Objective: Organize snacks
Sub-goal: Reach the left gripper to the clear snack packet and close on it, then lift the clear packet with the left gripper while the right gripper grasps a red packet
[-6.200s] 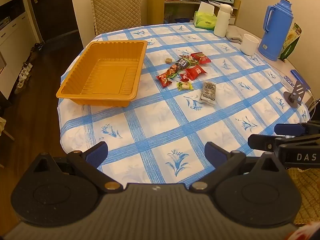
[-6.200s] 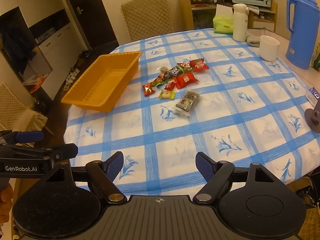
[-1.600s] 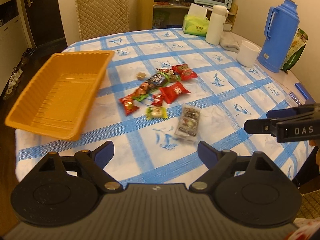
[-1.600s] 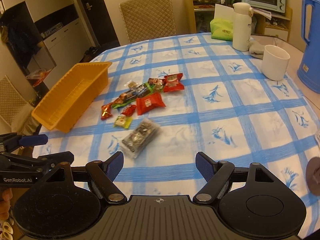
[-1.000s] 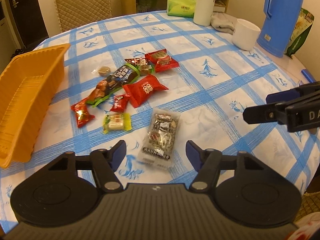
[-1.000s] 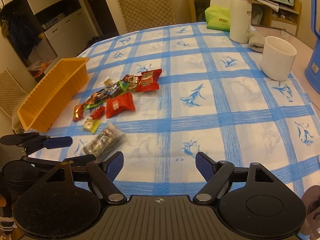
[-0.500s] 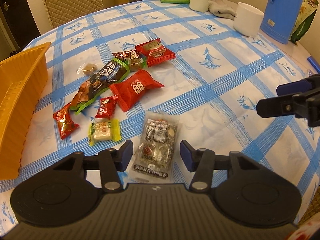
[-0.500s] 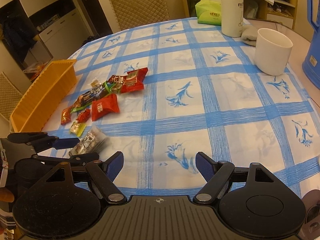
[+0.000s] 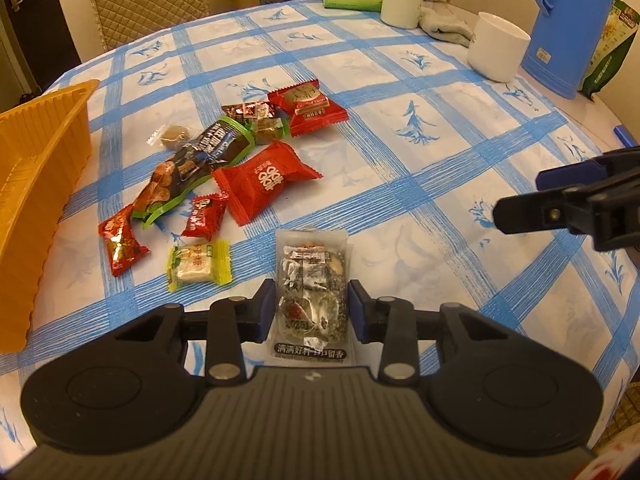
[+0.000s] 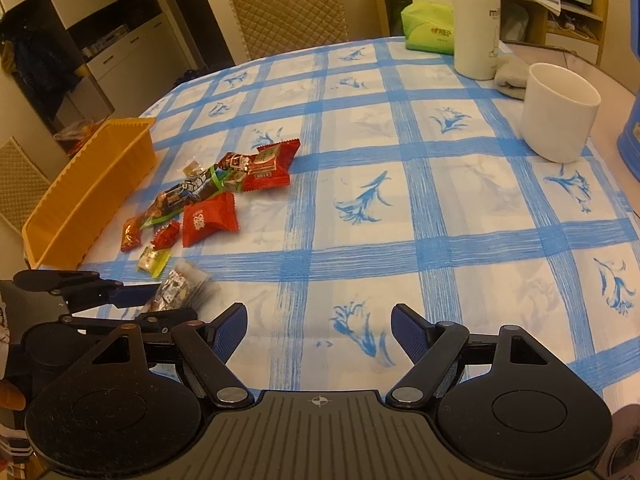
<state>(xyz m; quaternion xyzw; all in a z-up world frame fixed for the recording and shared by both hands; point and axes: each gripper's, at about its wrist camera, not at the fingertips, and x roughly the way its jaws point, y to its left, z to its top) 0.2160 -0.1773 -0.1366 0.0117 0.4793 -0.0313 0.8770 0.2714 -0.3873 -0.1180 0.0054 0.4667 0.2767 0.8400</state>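
Note:
My left gripper (image 9: 312, 306) has its blue pads against both sides of a clear nut-snack packet (image 9: 312, 292) lying on the tablecloth; it also shows in the right wrist view (image 10: 180, 290) between the left gripper's fingers (image 10: 132, 294). Other snacks lie beyond: a red pillow pack (image 9: 264, 180), a yellow-green candy (image 9: 198, 265), small red candies (image 9: 120, 242), a long dark bar (image 9: 196, 162) and a red packet (image 9: 308, 106). An orange tray (image 9: 36, 184) stands at the left. My right gripper (image 10: 318, 330) is open and empty above the tablecloth.
A white mug (image 10: 560, 118), a white flask (image 10: 476, 20), a green tissue pack (image 10: 428, 26), a grey cloth (image 10: 510, 74) and a blue jug (image 9: 572, 24) stand at the back right. A chair (image 10: 284, 4) stands behind the table.
My left gripper has moved forward and down to the clear packet and narrowed its fingers onto its sides. The right gripper has drifted forward, staying open.

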